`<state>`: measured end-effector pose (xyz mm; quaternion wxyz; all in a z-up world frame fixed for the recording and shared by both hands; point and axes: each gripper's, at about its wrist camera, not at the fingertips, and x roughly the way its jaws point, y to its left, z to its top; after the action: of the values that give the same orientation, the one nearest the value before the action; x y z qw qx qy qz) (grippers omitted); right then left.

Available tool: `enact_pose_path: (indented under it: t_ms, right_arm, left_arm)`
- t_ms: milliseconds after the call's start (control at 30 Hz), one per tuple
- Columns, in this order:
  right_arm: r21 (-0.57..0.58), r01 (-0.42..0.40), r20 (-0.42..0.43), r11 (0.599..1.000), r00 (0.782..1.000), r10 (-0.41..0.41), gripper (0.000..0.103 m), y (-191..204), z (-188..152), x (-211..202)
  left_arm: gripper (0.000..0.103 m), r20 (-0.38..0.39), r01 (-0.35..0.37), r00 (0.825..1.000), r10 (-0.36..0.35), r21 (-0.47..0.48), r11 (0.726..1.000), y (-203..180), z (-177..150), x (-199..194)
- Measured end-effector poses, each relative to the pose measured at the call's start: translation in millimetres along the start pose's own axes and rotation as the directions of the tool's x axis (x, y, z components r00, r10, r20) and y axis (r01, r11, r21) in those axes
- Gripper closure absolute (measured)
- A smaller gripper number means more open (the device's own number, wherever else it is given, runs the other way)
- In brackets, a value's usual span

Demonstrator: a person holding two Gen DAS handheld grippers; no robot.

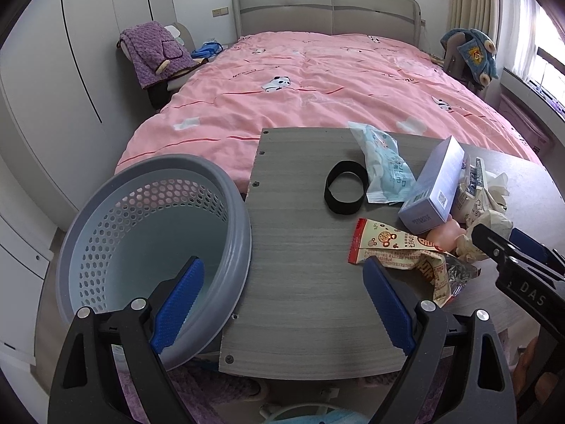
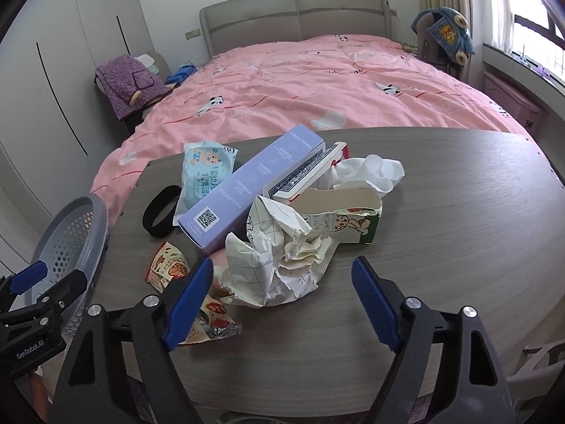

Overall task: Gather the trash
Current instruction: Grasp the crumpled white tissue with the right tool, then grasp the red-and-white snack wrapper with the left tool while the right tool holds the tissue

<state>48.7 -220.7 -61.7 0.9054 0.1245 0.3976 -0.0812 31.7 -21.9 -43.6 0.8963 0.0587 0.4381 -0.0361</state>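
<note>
The crumpled paper (image 2: 282, 265) lies on the surface (image 2: 459, 229) straight ahead of the right tool (image 2: 282, 304), between its two blue pads and a touch nearer the left one (image 2: 187, 304); the wad's bulk runs roughly across the gap, so the pads stand at either end of it. That tool is spread, with neither pad pressing on the paper as far as I can see, though the left pad sits over a snack wrapper (image 2: 169, 268) and may brush it. The right hand is plainly the nearer one to the heap: behind the paper sit a torn carton (image 2: 353, 219), a purple box (image 2: 247, 183), a card pack (image 2: 303, 173), a white tissue (image 2: 374, 169), a blue wipes pack (image 2: 201, 173) and a black ring (image 2: 159, 208). The left tool (image 1: 282, 304) is spread wide too and holds nothing, hanging over the surface's near left edge with one pad over the basket (image 1: 229, 219), which stands just beside the surface at its left end and looks empty. I'd guess the paper goes first, then across to the basket.
</note>
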Motion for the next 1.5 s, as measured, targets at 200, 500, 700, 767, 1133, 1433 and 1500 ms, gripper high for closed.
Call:
enact_pose_path:
  t_ms: [200,500,700,767,1133,1433,1500]
  right_arm:
    - [0.017,-0.048,-0.029,0.999,0.998,0.048,0.058,-3.9,-1.6,4.8]
    - [0.042,-0.081,-0.01,0.996,0.997,0.081,0.079,-11.5,-6.6,-12.1]
    - [0.063,-0.081,0.02,0.995,0.997,0.08,0.079,-25.6,-13.6,-31.6]
    - [0.068,-0.078,0.031,0.995,0.997,0.076,0.079,-30.3,-15.8,-37.2]
    - [0.098,-0.074,0.062,0.992,0.996,0.068,0.079,-56.3,-23.6,-52.2]
    - [0.132,-0.082,0.069,0.988,0.995,0.073,0.079,-69.6,-26.2,-58.1]
    - [0.134,-0.084,0.071,0.987,0.995,0.075,0.079,-69.4,-25.7,-58.8]
  left_arm:
    - [0.016,-0.012,0.013,1.0,-0.013,0.01,1.0,-4.7,-1.3,2.1]
    - [0.016,-0.014,0.05,0.999,-0.05,0.03,0.998,-18.0,-2.8,-2.2]
    - [0.016,-0.012,0.078,0.997,-0.078,0.059,0.995,-34.9,-4.8,-4.4]
    - [0.016,-0.014,0.09,0.996,-0.089,0.068,0.994,-42.1,-4.8,-4.9]
    - [0.016,-0.022,0.154,0.988,-0.153,0.101,0.983,-89.8,-2.6,-6.7]
    - [0.016,-0.046,0.152,0.988,-0.147,0.139,0.979,-123.5,2.8,11.5]
    - [0.016,-0.065,0.141,0.989,-0.133,0.143,0.98,-124.1,0.4,17.2]
